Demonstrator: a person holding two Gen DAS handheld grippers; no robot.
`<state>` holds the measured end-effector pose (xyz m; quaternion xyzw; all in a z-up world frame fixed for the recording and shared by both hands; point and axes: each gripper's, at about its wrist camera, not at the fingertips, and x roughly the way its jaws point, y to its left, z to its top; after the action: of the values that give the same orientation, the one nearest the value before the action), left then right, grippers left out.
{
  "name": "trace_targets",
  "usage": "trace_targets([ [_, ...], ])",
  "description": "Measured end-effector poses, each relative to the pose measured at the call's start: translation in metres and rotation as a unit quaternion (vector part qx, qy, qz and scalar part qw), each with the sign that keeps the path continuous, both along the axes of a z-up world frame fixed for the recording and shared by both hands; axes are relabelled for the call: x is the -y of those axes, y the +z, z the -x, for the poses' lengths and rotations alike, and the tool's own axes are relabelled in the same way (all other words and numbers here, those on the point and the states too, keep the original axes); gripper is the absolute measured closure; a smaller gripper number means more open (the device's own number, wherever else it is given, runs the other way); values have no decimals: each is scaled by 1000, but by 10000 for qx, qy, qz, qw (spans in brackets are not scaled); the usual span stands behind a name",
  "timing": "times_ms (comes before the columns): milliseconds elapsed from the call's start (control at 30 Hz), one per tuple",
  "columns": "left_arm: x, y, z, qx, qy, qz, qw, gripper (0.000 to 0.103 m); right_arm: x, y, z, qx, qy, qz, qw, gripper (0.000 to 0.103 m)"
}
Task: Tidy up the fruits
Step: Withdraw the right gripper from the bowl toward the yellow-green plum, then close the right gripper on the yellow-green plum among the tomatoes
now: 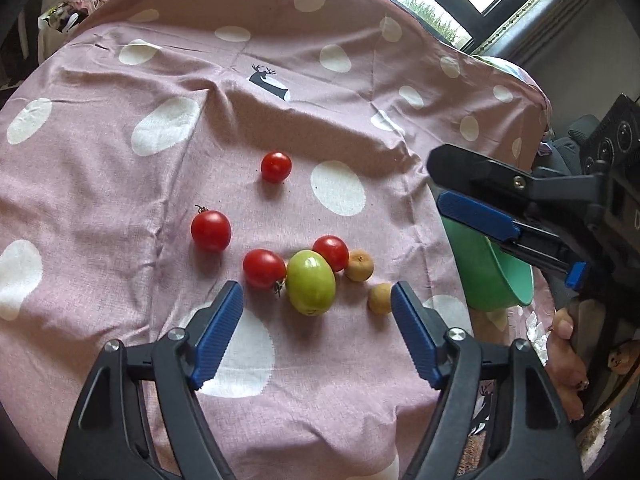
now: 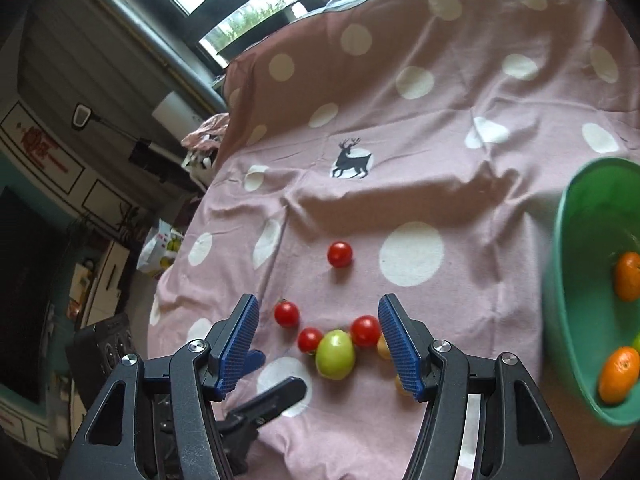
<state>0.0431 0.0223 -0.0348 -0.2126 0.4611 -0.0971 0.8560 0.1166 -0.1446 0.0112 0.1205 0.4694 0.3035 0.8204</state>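
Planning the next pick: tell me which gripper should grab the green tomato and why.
Left. The left gripper is open with the green tomato lying right between its fingertips. The right gripper is open too but looks farther back, nearer the green bowl.

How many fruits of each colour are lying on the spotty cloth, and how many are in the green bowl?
Red tomatoes on the cloth: 4
Green fruit on the cloth: 1
Small tan fruits on the cloth: 2
Orange fruits seen in the green bowl: 2
Total: 9, though part of the bowl is out of view.
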Motion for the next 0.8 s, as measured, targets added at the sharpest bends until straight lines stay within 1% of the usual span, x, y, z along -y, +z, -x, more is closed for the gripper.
trace_targets([
  [67, 3, 0, -1, -14, 36, -147, 9999, 28, -4, -14, -1, -105, -6, 70, 9999, 38],
  [100, 4, -1, -1, -17, 49, -140, 9999, 28, -4, -20, -2, -192, -46, 69, 9998, 39],
  [167, 4, -3, -1, -45, 53, -65, 10000, 28, -5, -28, -3, -344, -5, -8, 9994, 49],
  [233, 8, -5, -1, -108, 24, -107, 9999, 29, -3, -34, -1, -453, 34, -141, 9989, 50],
  [333, 11, -9, -2, -173, 21, -205, 9996, 32, -2, -38, 1, -547, 23, -213, 9983, 56],
  [433, 14, -12, -3, -212, 16, -150, 9997, 33, -2, -42, 2, -619, 109, -275, 9976, 57],
  [533, 18, -13, -5, -203, 3, -236, 9995, 34, -3, -46, 3, -726, 160, -269, 9969, 60],
  [800, 22, -17, -7, -264, -39, -194, 9995, 36, -5, -59, 1, -1008, 169, -234, 9945, 60],
])
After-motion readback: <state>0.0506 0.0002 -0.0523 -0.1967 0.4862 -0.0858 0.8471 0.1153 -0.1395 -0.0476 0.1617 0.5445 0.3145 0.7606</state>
